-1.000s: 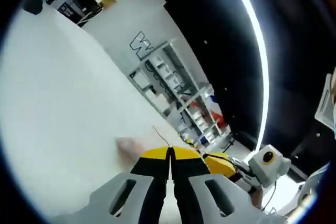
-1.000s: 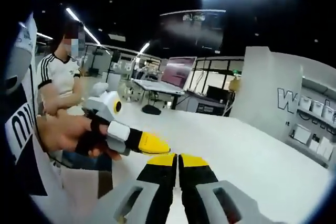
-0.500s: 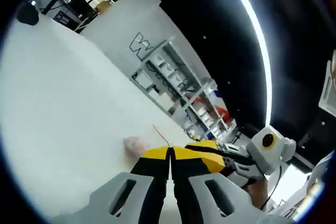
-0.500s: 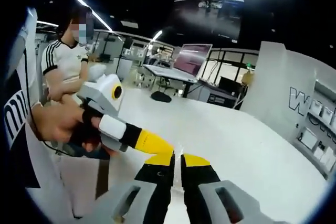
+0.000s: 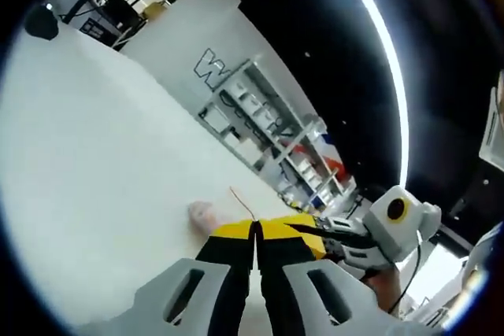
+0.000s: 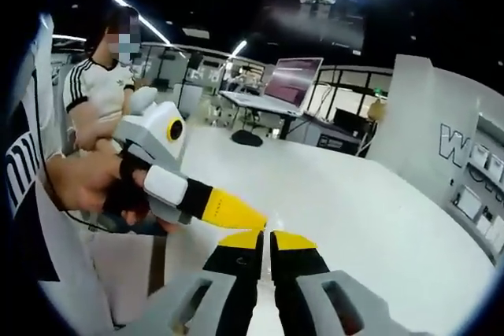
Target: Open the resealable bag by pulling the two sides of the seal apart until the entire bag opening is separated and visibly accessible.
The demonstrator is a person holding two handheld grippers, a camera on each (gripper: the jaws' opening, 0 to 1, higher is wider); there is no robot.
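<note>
- Yellow-tipped left tongs (image 5: pixel 255 230) have their jaws pressed together on a thin clear film, seemingly the bag (image 5: pixel 236 202); a reddish edge line rises toward 11 o'clock.
- Right tongs (image 6: pixel 264 238), jaws likewise together, meet the left tongs tip to tip above the white bench (image 6: pixel 378 218).
- Bag is barely visible; whether its seal has parted cannot be told.

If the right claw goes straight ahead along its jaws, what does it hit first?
Probably the white table. The right claw points out over bare tabletop, jaws together; the left claw's yellow tip sits just left of its tips, apparently off the line. Depth is unclear.
</note>
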